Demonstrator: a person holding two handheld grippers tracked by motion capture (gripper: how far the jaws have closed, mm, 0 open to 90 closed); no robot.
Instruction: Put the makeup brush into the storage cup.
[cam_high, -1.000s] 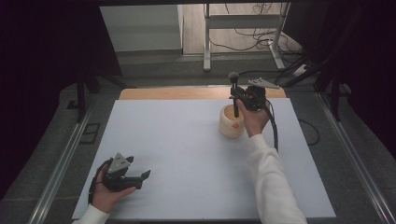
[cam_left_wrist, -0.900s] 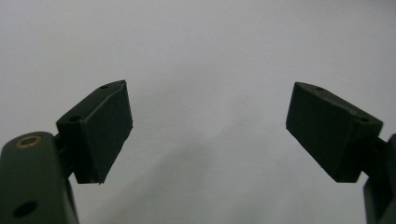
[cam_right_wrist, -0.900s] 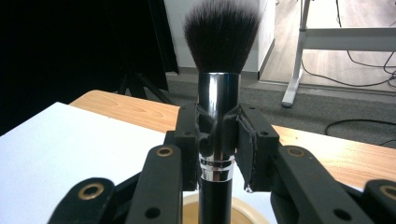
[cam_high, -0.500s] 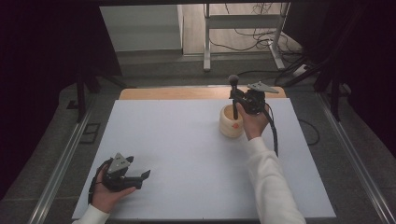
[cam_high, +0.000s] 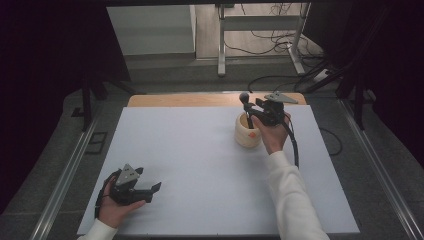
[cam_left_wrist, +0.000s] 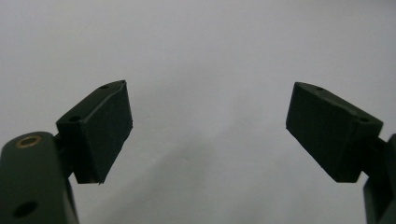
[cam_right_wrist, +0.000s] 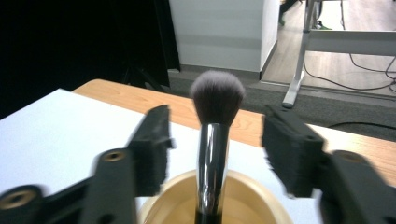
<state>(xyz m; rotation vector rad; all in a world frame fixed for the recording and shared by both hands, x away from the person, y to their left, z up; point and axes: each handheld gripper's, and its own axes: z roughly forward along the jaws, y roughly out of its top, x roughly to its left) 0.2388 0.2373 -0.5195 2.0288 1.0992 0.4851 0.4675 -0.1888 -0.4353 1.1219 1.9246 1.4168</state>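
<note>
A makeup brush (cam_right_wrist: 217, 95) with a dark fluffy head and a shiny metal handle stands upright in a pale wooden cup (cam_right_wrist: 168, 205). My right gripper (cam_right_wrist: 219, 144) is open, one jaw on each side of the handle with a gap on both sides. In the high view the cup (cam_high: 247, 132) sits at the back right of the white table, the brush head (cam_high: 244, 97) rising above it and the right gripper (cam_high: 252, 112) just behind. My left gripper (cam_high: 152, 190) rests low at the front left, open (cam_left_wrist: 208, 130) over bare white surface.
The white tabletop (cam_high: 200, 160) has a strip of bare wood (cam_high: 180, 100) along its far edge. Beyond it the floor holds a metal desk frame (cam_high: 260, 30) and cables (cam_high: 280, 80). Metal rails (cam_high: 65, 175) run beside the table.
The brush and my right gripper have come down a little toward the cup. The left gripper has stayed in place.
</note>
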